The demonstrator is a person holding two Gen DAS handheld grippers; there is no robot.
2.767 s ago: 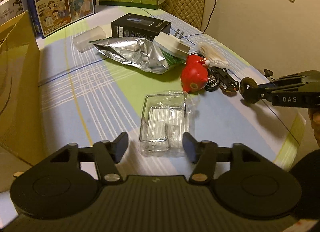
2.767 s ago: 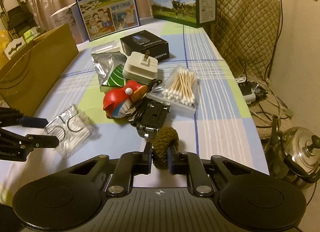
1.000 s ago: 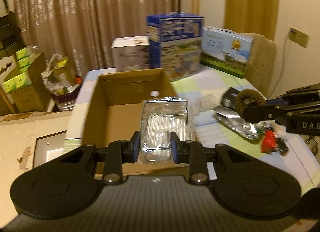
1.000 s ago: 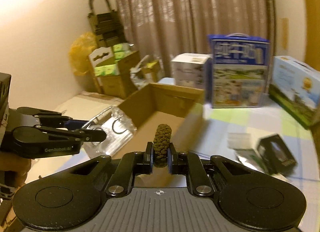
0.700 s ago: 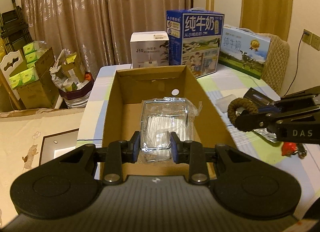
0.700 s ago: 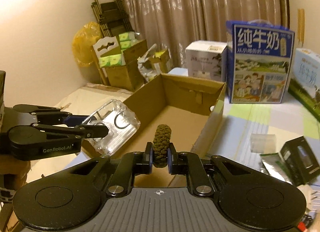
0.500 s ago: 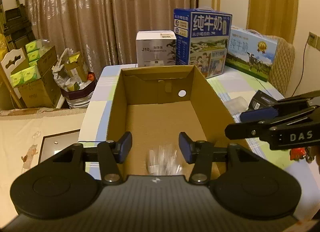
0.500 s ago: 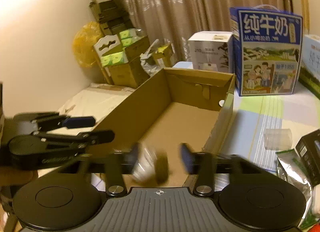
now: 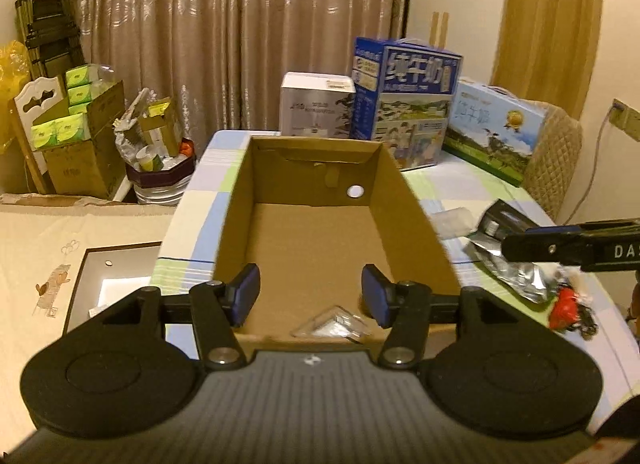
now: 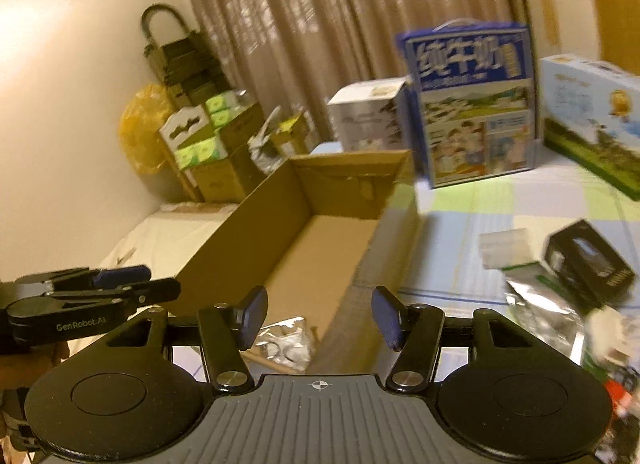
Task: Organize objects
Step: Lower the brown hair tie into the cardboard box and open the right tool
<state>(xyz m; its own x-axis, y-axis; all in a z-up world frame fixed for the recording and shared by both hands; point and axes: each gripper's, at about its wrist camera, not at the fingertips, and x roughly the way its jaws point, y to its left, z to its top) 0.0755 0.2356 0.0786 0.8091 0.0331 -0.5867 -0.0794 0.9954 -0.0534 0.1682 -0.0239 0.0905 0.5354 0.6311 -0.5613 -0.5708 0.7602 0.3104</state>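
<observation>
Now that you have let go, both the left gripper and right gripper gape empty over the cardboard box. Your clear packet lies inside, so 2 items are sorted; the rest wait on the table.

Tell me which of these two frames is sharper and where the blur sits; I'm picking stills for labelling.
Left wrist view: mostly sharp, open brown cardboard box crisp, warm dim light, fisheye bending at the edges, slight smear on the crumpled silver foil pouch. Right wrist view: motion blur throughout, worst at the right, where the small black carton and blue milk carton smear; both grippers' fingers stay sharp.
</observation>
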